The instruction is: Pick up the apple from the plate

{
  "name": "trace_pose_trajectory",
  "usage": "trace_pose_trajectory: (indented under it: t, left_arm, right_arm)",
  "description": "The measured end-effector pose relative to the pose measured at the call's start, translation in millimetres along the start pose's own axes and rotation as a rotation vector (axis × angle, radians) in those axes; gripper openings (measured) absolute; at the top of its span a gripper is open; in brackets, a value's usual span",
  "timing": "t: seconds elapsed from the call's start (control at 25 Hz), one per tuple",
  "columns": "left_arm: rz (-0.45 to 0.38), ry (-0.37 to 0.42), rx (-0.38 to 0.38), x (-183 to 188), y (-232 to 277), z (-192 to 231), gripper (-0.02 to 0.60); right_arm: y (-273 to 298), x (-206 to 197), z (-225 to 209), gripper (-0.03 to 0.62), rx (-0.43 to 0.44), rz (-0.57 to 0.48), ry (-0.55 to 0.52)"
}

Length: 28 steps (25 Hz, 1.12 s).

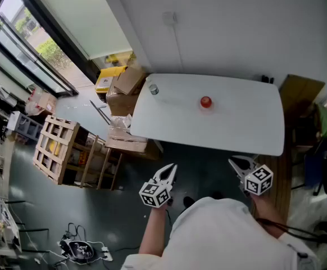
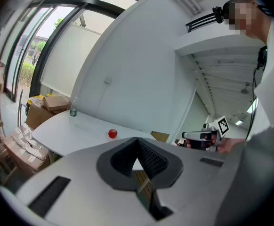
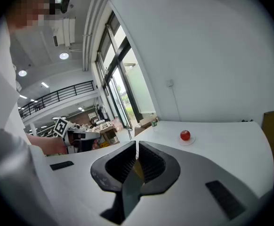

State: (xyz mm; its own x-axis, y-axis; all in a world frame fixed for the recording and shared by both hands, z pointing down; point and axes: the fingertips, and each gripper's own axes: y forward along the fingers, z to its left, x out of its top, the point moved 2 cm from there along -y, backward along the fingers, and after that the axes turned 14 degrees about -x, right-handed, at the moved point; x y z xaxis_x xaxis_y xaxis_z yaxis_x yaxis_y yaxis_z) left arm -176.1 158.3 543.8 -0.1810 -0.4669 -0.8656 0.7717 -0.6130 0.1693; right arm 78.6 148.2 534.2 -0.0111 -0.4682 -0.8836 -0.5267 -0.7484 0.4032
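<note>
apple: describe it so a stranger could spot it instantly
Start at the white table against the wall. Near its middle sits a small plate holding the apple. It is the only round red thing there; the bottle at the far left corner is clear.

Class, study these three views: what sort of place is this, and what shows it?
Probably a workshop or lab hall: a wooden crate, stacked cardboard boxes and loose cables on the floor near a plain white table.
</note>
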Motion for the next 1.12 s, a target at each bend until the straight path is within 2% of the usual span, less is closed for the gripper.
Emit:
trace_pose_trajectory:
  t: [0.76, 1.12]
  left_arm:
    - [-0.001, -0.005, 0.025, -3, 16, -10, 0.002]
    - [-0.024, -0.002, 0.052, 0, 36, -22, 0.002]
  right_arm:
    - [-4, 3, -16, 0.046, 0.037, 0.015, 0.022]
    - [-6, 13, -42, 0.046, 0.076, 0.019, 0.008]
